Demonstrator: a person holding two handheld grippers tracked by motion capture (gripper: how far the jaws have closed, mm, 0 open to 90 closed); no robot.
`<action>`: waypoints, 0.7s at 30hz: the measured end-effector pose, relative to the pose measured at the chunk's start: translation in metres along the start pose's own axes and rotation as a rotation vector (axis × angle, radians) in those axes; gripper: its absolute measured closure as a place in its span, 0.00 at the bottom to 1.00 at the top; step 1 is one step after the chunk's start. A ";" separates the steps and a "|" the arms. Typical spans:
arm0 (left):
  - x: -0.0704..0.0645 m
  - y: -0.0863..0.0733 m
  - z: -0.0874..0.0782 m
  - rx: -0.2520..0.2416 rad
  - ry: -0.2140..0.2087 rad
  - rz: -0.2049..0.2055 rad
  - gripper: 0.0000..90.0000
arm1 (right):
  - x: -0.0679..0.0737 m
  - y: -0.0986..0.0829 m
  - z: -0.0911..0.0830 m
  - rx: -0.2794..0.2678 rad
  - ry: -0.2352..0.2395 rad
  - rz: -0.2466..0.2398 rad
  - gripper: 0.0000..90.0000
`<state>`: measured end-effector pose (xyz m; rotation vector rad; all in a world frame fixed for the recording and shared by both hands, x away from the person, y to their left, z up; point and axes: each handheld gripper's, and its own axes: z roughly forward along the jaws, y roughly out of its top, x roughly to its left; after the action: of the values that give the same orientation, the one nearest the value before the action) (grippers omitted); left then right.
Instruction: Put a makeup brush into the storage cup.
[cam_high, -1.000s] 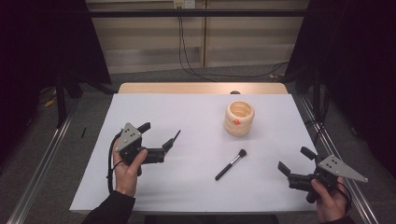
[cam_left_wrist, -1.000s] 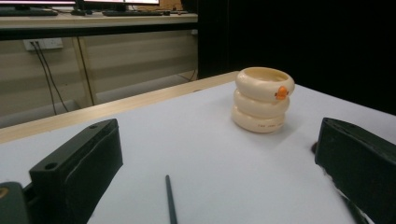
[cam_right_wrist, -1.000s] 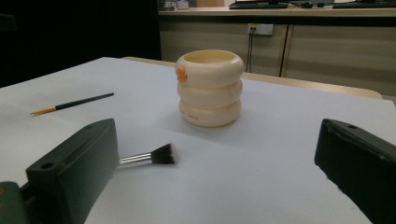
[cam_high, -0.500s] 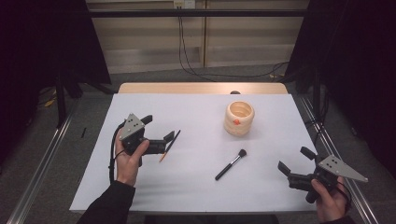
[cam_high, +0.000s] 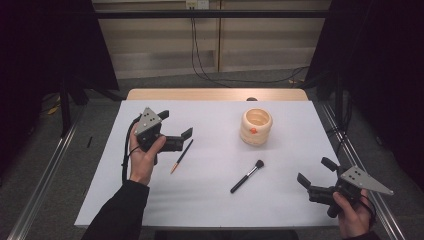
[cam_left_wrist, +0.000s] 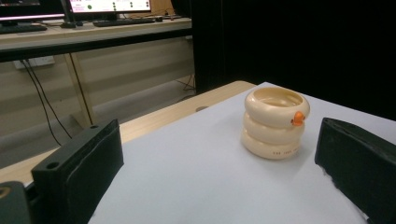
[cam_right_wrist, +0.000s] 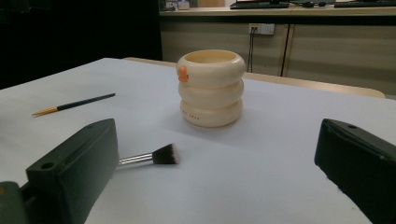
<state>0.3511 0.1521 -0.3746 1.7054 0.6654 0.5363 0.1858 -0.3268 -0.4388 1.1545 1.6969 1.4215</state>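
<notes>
Nothing sits in the cream ringed holder (cam_high: 256, 126) yet, so the tidying looks barely begun. The thin paintbrush (cam_high: 181, 156) lies flat on the white table (cam_high: 210, 200), left of centre in the high view, just below the left gripper (cam_high: 186, 135), whose jaws stand wide and empty. Its long axis runs diagonally, orange end toward the lower left, dark end toward the upper right. The makeup brush (cam_high: 247, 176) lies near the middle, bristles pointing to the upper right. At the lower right, the right gripper (cam_high: 315, 172) gapes wide, holding nothing.
</notes>
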 end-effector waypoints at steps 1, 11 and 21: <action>0.000 0.005 0.003 0.005 -0.003 -0.008 0.01 | 0.000 0.000 0.000 -0.001 -0.004 0.006 0.00; -0.003 0.025 0.012 0.032 -0.005 0.014 0.02 | 0.000 0.000 -0.001 0.004 0.002 0.002 0.00; 0.010 0.018 0.016 0.170 0.007 -0.021 0.02 | 0.000 0.000 0.000 0.014 0.005 0.006 0.00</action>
<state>0.3722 0.1446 -0.3603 1.8536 0.7510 0.4826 0.1860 -0.3262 -0.4388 1.1649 1.7106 1.4193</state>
